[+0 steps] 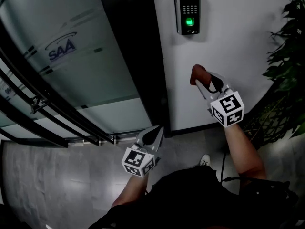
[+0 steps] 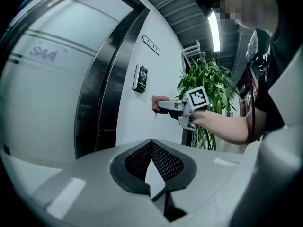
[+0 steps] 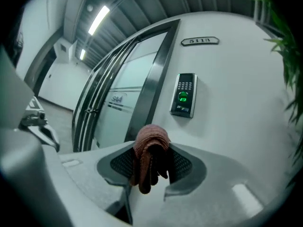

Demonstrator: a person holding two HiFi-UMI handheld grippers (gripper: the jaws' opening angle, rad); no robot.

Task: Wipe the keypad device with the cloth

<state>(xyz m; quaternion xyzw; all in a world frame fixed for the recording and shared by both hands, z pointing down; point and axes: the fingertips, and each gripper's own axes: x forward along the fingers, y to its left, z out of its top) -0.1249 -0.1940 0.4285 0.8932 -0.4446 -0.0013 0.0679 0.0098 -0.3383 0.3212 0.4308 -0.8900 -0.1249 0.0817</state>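
Just below keypad device point(image 1: 187, 11) on white wall, not touching it: reddish cloth point(image 1: 198, 73), bunched, clamped in R claw point(image 1: 201, 82). Well below-left of device: L claw point(image 1: 153, 136), jaws together, nothing betw. them.

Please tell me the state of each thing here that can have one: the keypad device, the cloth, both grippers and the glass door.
keypad device: fixed on the wall, green light on, nothing touching it.
cloth: bunched, clamped between jaws, apart from the keypad device.
right gripper: shut on the cloth, raised toward the wall.
left gripper: shut, empty, held low.
glass door: looks closed.
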